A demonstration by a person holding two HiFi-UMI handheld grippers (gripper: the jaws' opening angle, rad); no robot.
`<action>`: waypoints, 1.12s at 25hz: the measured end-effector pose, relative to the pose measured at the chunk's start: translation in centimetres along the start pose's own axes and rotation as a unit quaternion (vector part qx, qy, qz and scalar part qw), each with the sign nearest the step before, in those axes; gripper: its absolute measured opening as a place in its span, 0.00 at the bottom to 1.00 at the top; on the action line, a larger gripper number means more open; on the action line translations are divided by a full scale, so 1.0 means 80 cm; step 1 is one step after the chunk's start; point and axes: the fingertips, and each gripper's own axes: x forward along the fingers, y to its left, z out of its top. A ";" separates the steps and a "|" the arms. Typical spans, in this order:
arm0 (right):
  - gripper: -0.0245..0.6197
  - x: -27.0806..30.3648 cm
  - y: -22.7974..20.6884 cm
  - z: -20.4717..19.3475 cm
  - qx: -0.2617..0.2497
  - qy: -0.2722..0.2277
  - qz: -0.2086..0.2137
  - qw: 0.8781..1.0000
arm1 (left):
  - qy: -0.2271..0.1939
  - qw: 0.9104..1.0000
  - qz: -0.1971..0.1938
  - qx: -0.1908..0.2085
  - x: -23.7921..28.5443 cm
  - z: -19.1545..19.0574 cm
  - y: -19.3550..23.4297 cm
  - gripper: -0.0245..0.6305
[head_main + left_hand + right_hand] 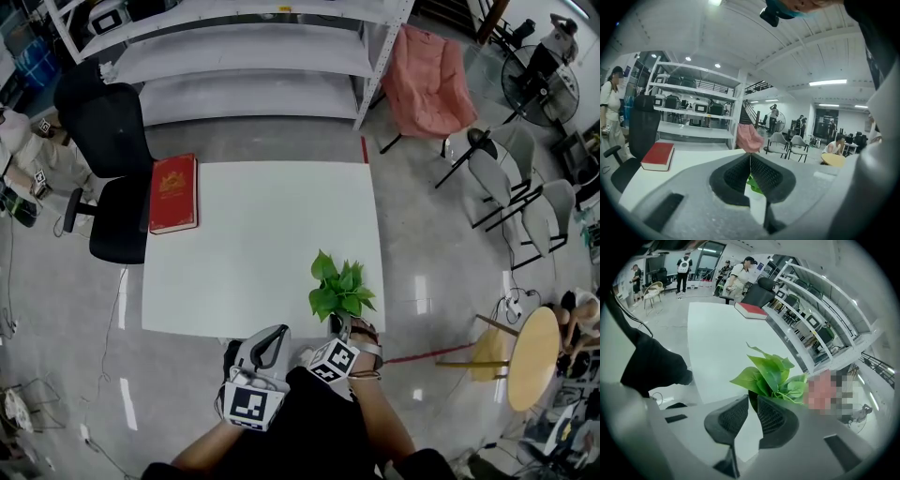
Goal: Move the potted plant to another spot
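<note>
The potted plant (340,289), green leaves over a dark pot, stands at the near right edge of the white table (262,225). My right gripper (345,328) comes at it from the near side. In the right gripper view the jaws (753,399) are nearly together with the pot's dark rim pinched between their tips, and the leaves (771,373) rise just beyond. My left gripper (277,332) hovers at the table's near edge, left of the plant, with nothing in it. In its own view the pads (750,157) meet, and a bit of green leaf (753,183) shows behind them.
A red book (174,193) lies at the table's far left edge. A black office chair (108,159) stands to the left, metal shelving (244,56) behind, a pink chair (427,80) and grey chairs (511,183) to the right, and a round wooden table (532,356) at the near right.
</note>
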 end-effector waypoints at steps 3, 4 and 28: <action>0.09 0.003 -0.002 -0.002 -0.008 0.006 -0.009 1.000 | 0.001 1.000 -0.001 -0.002 0.006 0.001 0.001 0.06; 0.11 0.005 -0.003 -0.004 -0.012 0.010 -0.011 1.000 | 0.001 1.000 -0.002 -0.003 0.008 0.001 0.001 0.06; 0.22 0.038 -0.006 -0.015 -0.053 0.052 -0.024 0.997 | 0.009 1.000 -0.004 -0.013 0.018 -0.007 0.003 0.06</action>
